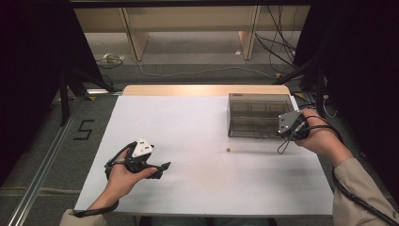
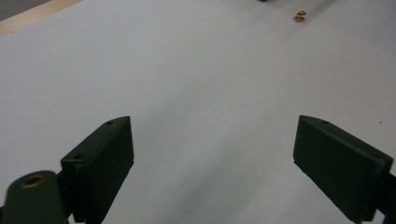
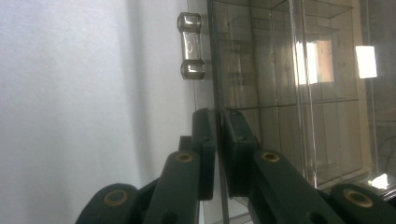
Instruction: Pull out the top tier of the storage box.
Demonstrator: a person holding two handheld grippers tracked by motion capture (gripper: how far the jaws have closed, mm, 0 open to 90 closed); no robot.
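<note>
box lid (image 3: pixel 219 154) pinched at front edge by right gripper (image 3: pixel 218 140), clear compartment box (image 1: pixel 256 115) at table's far right | small brass piece (image 1: pixel 228 150) loose nearby | left gripper (image 2: pixel 212 154) spread, empty | step: opening box; next: lift lid steadily.

— Anything you can read anywhere in this scene?

— One thing: a black numeral "5" (image 1: pixel 83 129) marked on the grey floor (image 1: pixel 56 155), left of the table (image 1: pixel 197 188), about level with its far half.

— Is it printed or taped?

— It looks made of straight dark strips, blocky in shape, but I cannot tell the material.

— Any brand or label elsewhere?

— None that can be read.
</note>
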